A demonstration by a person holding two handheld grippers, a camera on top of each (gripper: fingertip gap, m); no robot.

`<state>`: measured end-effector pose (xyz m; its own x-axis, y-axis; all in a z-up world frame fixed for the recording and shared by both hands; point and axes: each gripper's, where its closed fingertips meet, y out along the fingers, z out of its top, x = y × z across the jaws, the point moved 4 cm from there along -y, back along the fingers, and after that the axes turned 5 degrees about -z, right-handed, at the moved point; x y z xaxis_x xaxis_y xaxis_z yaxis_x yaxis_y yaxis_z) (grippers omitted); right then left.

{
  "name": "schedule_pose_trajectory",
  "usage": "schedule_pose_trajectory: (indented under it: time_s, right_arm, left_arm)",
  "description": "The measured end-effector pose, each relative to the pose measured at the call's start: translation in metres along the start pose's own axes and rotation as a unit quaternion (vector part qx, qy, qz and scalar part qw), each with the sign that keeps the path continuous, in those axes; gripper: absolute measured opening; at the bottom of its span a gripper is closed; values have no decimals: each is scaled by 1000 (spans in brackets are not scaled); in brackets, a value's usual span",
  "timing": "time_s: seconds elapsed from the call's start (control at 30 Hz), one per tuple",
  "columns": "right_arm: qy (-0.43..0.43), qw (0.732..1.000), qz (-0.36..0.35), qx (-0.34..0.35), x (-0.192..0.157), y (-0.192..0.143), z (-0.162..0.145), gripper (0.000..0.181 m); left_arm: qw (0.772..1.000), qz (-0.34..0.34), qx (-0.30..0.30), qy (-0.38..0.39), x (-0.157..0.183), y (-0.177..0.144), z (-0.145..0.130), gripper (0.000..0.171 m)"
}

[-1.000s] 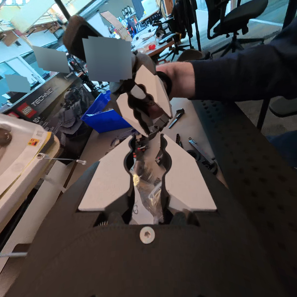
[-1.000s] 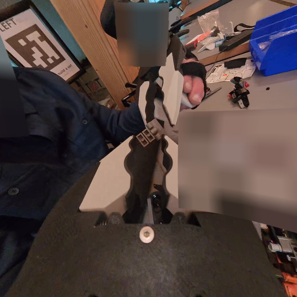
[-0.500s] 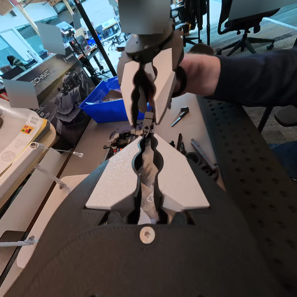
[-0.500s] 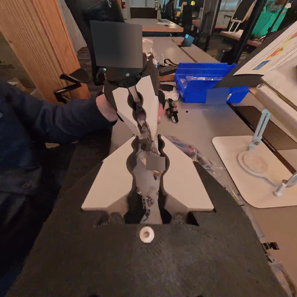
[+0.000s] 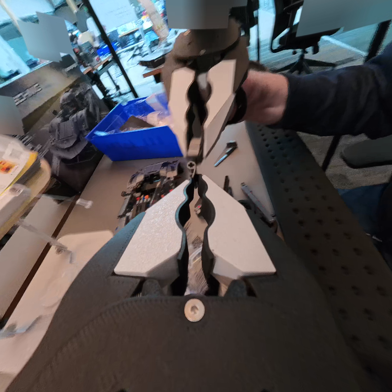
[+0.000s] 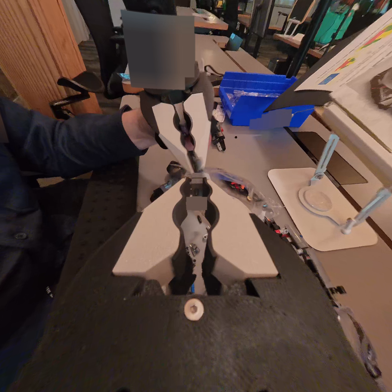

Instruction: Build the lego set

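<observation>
The small grey lego piece (image 6: 198,181) is pinched at the tip of the right tongs (image 6: 198,180), held above the surface (image 6: 250,152). The left tongs (image 5: 196,180), closed on a dark pin-like part (image 5: 192,167), now meet it tip to tip, having been apart and askew a second ago: probably a mating push. Behind lie a half-built model (image 5: 152,180), a blue bin (image 5: 135,140) and an office.
</observation>
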<state>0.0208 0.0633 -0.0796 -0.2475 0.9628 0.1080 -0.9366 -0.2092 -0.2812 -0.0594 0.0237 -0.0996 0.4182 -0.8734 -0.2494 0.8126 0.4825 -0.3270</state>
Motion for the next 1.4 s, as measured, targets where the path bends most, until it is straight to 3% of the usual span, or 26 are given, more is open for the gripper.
schedule_pose_trajectory:
  time_s: [0.07,0.13,0.27,0.43,0.6,0.7,0.87,0.97,1.07,1.17,1.27,1.4]
  right_arm:
    - [31,999,-12,43,14,-33,3,9]
    - [28,1000,-7,1,11,-33,-8,9]
    - [46,998,1,-38,2,-17,-20,10]
    - [61,997,12,-35,-5,-11,-40,10]
    - [71,996,-7,-46,-3,-10,-57,10]
    - [79,996,-12,-31,0,-13,-61,10]
    - [76,996,-16,-34,1,-10,-63,10]
    - [78,996,-14,-30,2,-10,-63,10]
    - [79,996,-12,-28,1,-10,-62,10]
    - [81,997,-8,-19,0,-11,-58,10]
    - [98,995,4,-2,-1,-11,-53,10]
    - [176,981,57,52,-1,-10,-40,10]
  left_arm:
    - [999,32,8,-19,-14,-24,-9,0]
    - [997,12,73,-31,-15,-42,9,0]
    - [998,-25,44,-33,-7,-13,6,0]
    - [991,-48,103,-63,-8,-24,7,0]
    - [997,15,-76,-13,-9,-8,-22,0]
    - [990,16,-137,19,1,2,-21,0]
    - [941,99,-320,48,-17,12,-56,0]
    - [910,174,-371,58,-35,4,-63,9]
    - [899,219,-376,39,-48,-8,-67,17]
    - [906,228,-354,35,-51,-14,-63,27]
    - [929,217,-296,45,-46,-11,-48,25]
    - [964,143,-205,90,-18,12,-19,22]
